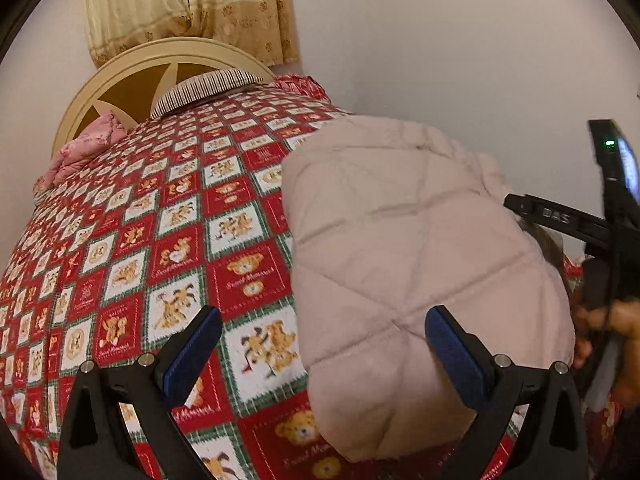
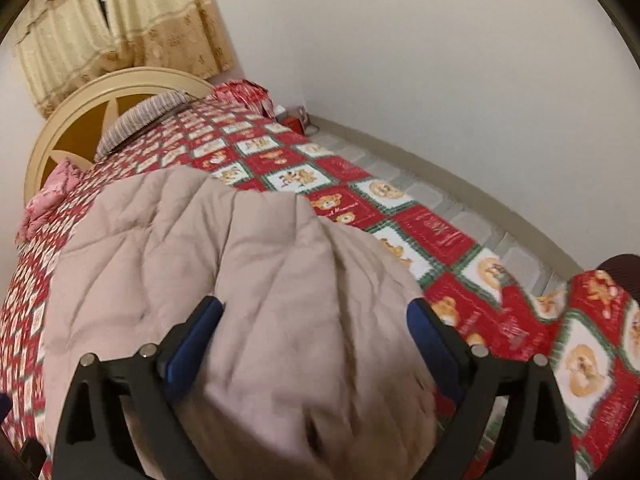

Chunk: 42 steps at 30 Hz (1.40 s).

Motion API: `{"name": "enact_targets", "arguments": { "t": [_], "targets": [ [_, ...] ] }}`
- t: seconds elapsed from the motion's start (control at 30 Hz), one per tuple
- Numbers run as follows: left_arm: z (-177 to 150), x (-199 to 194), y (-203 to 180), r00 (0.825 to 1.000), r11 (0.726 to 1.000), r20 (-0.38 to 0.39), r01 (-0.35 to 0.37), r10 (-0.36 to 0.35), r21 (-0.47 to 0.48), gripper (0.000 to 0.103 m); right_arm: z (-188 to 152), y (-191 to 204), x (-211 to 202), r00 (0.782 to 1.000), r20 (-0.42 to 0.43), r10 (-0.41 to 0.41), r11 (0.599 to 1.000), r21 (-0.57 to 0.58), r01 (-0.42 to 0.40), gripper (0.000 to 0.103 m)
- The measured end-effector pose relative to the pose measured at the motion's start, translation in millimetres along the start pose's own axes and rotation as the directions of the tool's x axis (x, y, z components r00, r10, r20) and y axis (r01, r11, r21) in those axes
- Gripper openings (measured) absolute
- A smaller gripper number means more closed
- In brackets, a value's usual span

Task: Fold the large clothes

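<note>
The red squares of the teddy-bear bedspread point(image 1: 248, 276) carry a looping script that reads roughly "Sweet Memories", clearest above and below the bears in the left wrist view, though blur makes the exact letters uncertain. On the black arm of the other handheld device point(image 1: 556, 216) at that view's right edge stand pale letters, seemingly "DAS".

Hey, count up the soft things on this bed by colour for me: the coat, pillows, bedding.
Beige: 1, the quilted coat
Pink: 1, the pink pillow
Striped black and white: 1, the striped pillow
Red patchwork: 1, the bear-print bedspread
Total: 4
</note>
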<state>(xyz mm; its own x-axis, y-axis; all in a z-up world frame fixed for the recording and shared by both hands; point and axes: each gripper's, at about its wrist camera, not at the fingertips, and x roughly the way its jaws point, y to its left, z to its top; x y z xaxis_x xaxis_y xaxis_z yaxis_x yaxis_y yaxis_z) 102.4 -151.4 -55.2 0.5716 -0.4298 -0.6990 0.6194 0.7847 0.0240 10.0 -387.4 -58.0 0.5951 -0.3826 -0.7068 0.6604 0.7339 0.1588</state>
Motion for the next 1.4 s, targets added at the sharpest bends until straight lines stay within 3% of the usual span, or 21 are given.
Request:
{"name": "enact_targets", "arguments": {
  "t": [0.2,0.4,0.57,0.77,0.9,1.13,1.4],
  "targets": [
    [-8.5,-0.5,-9.9,0.999,0.999,-0.017,-0.038,0.038,0.02,0.102,-24.4,3.1,-22.5,1.0,0.028,-0.005,1.0,-0.021,0.006,0.095],
    [-11.6,0.8,-14.5,0.998,0.998,-0.028,-0.054,0.056,0.042,0.102,-52.0,-14.5,-14.1,0.998,0.0,0.056,0.99,0.133,-0.055,0.101],
    [-18.5,7.4,-20.4,0.996,0.995,-0.034,-0.079,0.081,0.062,0.102,-68.5,-15.2,-35.9,0.999,-0.003,0.046,0.986,0.16,-0.045,0.101],
    [-28.9,7.3,-9.1,0.999,0.999,-0.032,-0.043,0.043,-0.012,0.102,-86.7,-15.3,-75.5,0.998,0.055,0.042,0.996,0.073,-0.046,0.101],
    [-33.2,5.9,-8.9,0.998,0.999,-0.032,-0.047,0.046,-0.019,0.102,-102.1,-7.0,-83.8,0.993,0.12,-0.014,0.997,-0.068,0.023,0.101],
    [-44.2,-8.5,-15.2,0.995,0.994,-0.017,-0.1,0.101,0.039,0.102,-116.4,-18.7,-75.6,0.997,0.081,0.009,1.0,-0.008,-0.009,0.101],
    [-57.5,-27.2,-18.8,0.995,0.993,-0.013,-0.102,0.103,0.057,0.102,-124.1,-12.6,-102.6,0.995,0.097,-0.022,0.996,-0.086,0.03,0.101]
  ]
}}
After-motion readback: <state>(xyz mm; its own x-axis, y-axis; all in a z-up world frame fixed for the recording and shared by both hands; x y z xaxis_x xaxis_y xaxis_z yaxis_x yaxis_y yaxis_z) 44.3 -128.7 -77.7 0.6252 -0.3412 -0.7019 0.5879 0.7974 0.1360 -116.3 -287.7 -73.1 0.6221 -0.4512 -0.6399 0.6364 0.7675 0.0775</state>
